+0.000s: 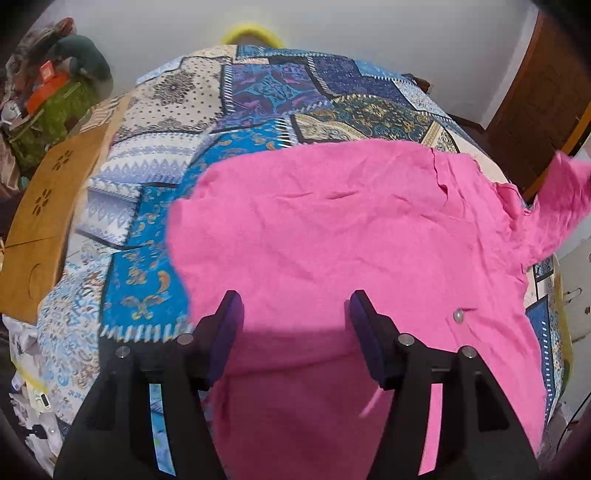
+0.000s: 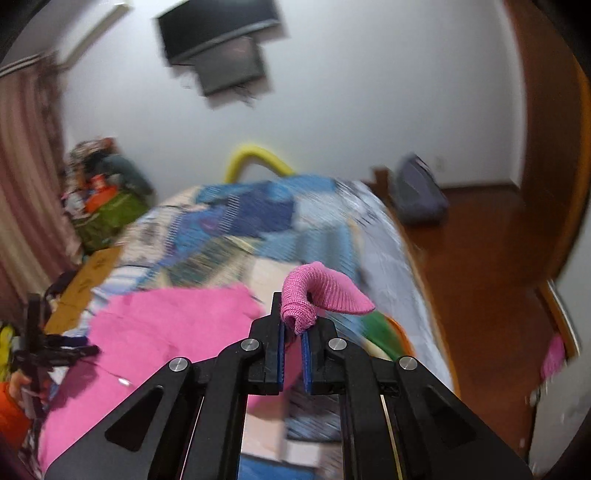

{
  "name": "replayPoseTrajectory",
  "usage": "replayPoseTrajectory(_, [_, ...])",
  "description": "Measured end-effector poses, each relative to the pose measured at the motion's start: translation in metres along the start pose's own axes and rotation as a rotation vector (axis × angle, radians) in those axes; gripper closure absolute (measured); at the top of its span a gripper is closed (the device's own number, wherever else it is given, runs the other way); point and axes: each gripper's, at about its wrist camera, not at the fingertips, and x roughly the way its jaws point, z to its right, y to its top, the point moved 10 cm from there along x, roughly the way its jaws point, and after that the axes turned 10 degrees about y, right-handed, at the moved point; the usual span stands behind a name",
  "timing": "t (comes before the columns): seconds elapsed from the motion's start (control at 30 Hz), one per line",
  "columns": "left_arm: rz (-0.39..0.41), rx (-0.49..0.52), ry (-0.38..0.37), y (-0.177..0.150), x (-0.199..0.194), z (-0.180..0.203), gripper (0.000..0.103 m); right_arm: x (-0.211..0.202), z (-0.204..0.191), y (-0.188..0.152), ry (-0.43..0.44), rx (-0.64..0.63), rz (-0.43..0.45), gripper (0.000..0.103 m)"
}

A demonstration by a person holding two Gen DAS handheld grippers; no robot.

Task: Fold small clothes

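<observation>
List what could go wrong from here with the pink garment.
1. The right gripper pinches only the ribbed cuff; it could slip out as the sleeve is carried over.
2. The left gripper hangs open above the pink garment, so nothing pins the body; pulling the sleeve may drag it across the patterned bedspread.

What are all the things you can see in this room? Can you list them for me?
pink garment: one, bright pink, spread on the bed, one ribbed cuff lifted.
button: one, pearly, on the garment.
bedspread: one, blue and cream patchwork, covering the bed.
wooden board: one, tan with flower cutouts, at the bed's left edge.
yellow hoop: one, beyond the far end of the bed.
green box: one, in the left corner, cluttered.
screen: one, black, high on the white wall.
grey bag: one, on the wooden floor.
left gripper: black, blue fingers apart over the garment.
right gripper: black, fingers pinching the cuff.
</observation>
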Motion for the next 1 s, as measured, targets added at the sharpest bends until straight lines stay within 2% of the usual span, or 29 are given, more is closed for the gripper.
replayPoseTrajectory(0.13, [0.024, -0.010, 0.013, -0.006, -0.013, -0.018, 0.043, 0.032, -0.072, 0.019, 0.122, -0.100, -0.014, 0.097])
replayPoseTrajectory(0.23, [0.039, -0.015, 0.034, -0.010, -0.019, -0.032, 0.043, 0.066, -0.118, 0.013, 0.211, -0.145, -0.060, 0.097])
replayPoseTrajectory(0.33, [0.044, -0.022, 0.045, -0.017, -0.022, -0.044, 0.043, 0.098, -0.154, -0.008, 0.277, -0.175, -0.116, 0.097])
replayPoseTrajectory(0.53, [0.027, -0.052, 0.043, -0.030, -0.021, -0.060, 0.043, 0.166, -0.218, -0.075, 0.404, -0.200, -0.296, 0.097])
replayPoseTrajectory(0.7, [0.025, -0.060, 0.042, -0.030, -0.021, -0.066, 0.043, 0.198, -0.235, -0.117, 0.440, -0.171, -0.438, 0.093])
replayPoseTrajectory(0.77, [0.031, -0.056, 0.048, -0.025, -0.020, -0.067, 0.043, 0.201, -0.236, -0.127, 0.448, -0.158, -0.500, 0.071])
replayPoseTrajectory(0.8, [0.034, -0.054, 0.050, -0.019, -0.019, -0.068, 0.043, 0.199, -0.235, -0.128, 0.450, -0.159, -0.516, 0.063])
replayPoseTrajectory(0.9, [0.041, -0.044, 0.033, 0.000, -0.013, -0.068, 0.041, 0.186, -0.226, -0.111, 0.447, -0.202, -0.471, 0.062])
replayPoseTrajectory(1.0, [0.034, -0.051, 0.027, 0.027, 0.001, -0.073, 0.040, 0.179, -0.201, -0.082, 0.385, -0.231, -0.410, 0.053])
